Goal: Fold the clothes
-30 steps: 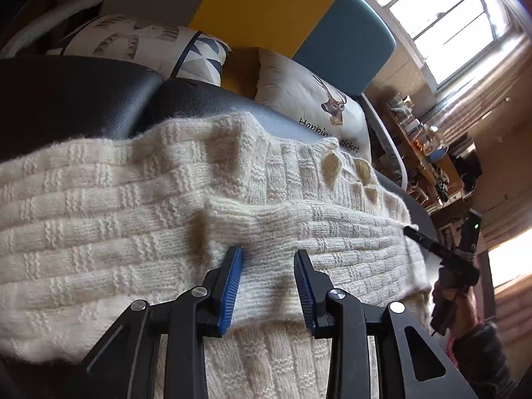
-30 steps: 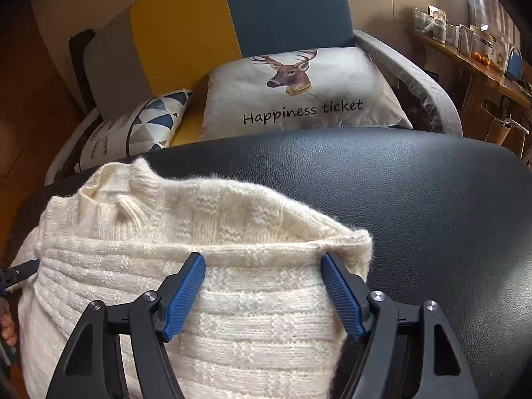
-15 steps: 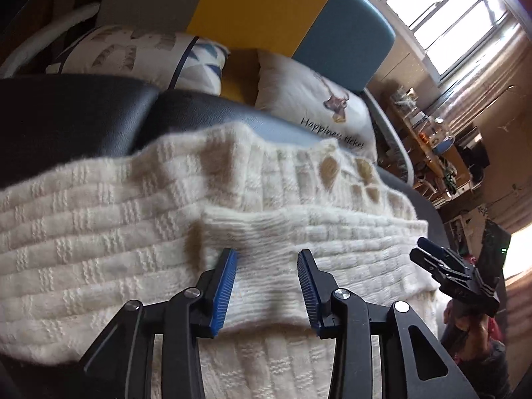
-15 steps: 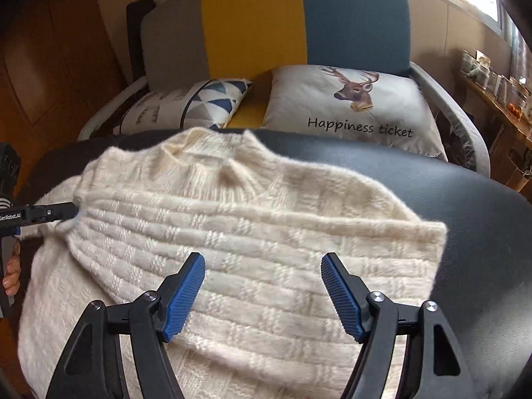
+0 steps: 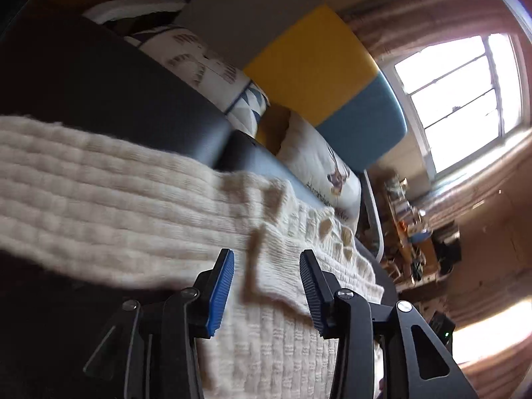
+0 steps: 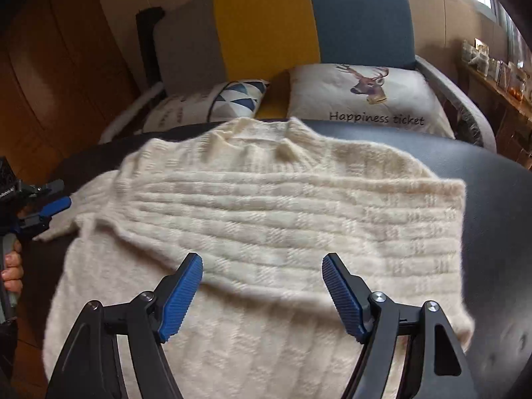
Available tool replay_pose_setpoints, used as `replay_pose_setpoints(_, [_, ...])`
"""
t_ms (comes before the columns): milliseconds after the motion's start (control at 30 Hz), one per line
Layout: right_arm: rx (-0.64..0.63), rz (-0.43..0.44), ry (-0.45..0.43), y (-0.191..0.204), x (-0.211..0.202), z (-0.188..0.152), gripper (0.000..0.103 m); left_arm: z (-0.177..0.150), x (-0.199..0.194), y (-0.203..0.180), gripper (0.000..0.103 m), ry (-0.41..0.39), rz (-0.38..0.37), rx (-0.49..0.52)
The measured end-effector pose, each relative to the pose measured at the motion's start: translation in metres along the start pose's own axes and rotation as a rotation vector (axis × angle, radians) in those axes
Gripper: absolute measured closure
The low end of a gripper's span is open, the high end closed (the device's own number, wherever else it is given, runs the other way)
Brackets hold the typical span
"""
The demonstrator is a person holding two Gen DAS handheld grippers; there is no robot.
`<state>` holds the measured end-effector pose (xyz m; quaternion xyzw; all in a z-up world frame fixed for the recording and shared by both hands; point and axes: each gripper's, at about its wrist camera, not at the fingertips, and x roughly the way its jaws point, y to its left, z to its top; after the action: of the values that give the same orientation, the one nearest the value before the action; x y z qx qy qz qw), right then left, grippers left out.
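Both tools have pulled back off the cream sweater [image 6: 266,212] since a second ago, so the sleeve fold looks laid and you're free for the next fold. Your right tool [image 6: 262,296] hangs spread and empty over the folded sleeve band; your left tool [image 5: 266,286], also released, sits at the sweater's left edge. Sweater lies flat on the black worktop [image 6: 498,216], collar toward the sofa [image 6: 266,23].

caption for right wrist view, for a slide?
Open right tool above a cream knit sweater spread on a black leather surface, sleeve folded across.
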<state>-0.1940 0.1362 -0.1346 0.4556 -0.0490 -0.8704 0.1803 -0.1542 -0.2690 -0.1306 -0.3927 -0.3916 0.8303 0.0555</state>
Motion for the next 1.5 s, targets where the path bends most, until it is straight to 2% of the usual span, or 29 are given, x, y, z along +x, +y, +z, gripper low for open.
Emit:
replay_pose_setpoints(67, [0.009,0.047,0.014,0.016,0.002,-0.017,0.026,0.007,-0.040,0.035,0.061,-0.059,0.035,-0.076])
replay_pose_setpoints(167, [-0.001,0.080,0.000,0.039,0.006,-0.039,0.026,0.021,-0.102,0.108,0.061,-0.152,0.153,-0.223])
replay_pose_setpoints(267, [0.007,0.095,-0.017,0.048,0.010,-0.050,0.026,0.029,-0.156,0.179,0.061,-0.247,0.217,-0.407])
replay_pose_setpoints(400, [0.009,0.068,0.026,0.051,0.023,-0.056,0.026,0.036,-0.186,0.249,0.061,-0.269,0.246,-0.607])
replay_pose_setpoints(500, [-0.011,0.048,0.030,0.054,0.026,-0.058,0.025,0.033,-0.185,0.278,0.062,-0.269,0.182,-0.723])
replay_pose_setpoints(567, [-0.014,0.037,0.029,0.056,0.027,-0.058,0.025,0.033,-0.182,0.282,0.062,-0.294,0.144,-0.737])
replay_pose_setpoints(733, [-0.049,0.002,0.028,0.063,0.029,-0.060,0.023,0.045,-0.171,0.284,0.062,-0.343,0.149,-0.737])
replay_pose_setpoints(867, [-0.060,0.002,0.024,0.063,0.029,-0.061,0.023,0.045,-0.166,0.290,0.062,-0.370,0.126,-0.792])
replay_pose_setpoints(933, [-0.058,0.008,0.019,0.062,0.029,-0.062,0.021,0.046,-0.165,0.293,0.067,-0.361,0.132,-0.815])
replay_pose_setpoints(967, [-0.059,0.010,0.019,0.063,0.029,-0.061,0.020,0.047,-0.165,0.295,0.083,-0.351,0.146,-0.823])
replay_pose_setpoints(1000, [-0.061,0.011,0.020,0.063,0.029,-0.061,0.020,0.048,-0.164,0.297,0.092,-0.340,0.160,-0.831])
replay_pose_setpoints(1033, [-0.064,0.009,0.020,0.063,0.029,-0.061,0.020,0.050,-0.163,0.299,0.096,-0.330,0.174,-0.839])
replay_pose_setpoints(1167, [-0.067,0.012,0.021,0.063,0.029,-0.063,0.019,0.050,-0.161,0.296,0.096,-0.348,0.166,-0.833])
replay_pose_setpoints(1300, [-0.069,0.012,0.023,0.064,0.029,-0.063,0.019,0.058,-0.161,0.274,0.096,-0.360,0.138,-0.757])
replay_pose_setpoints(1500, [-0.046,0.043,0.023,0.060,0.028,-0.062,0.018,0.080,-0.132,0.179,0.096,-0.289,0.031,-0.534])
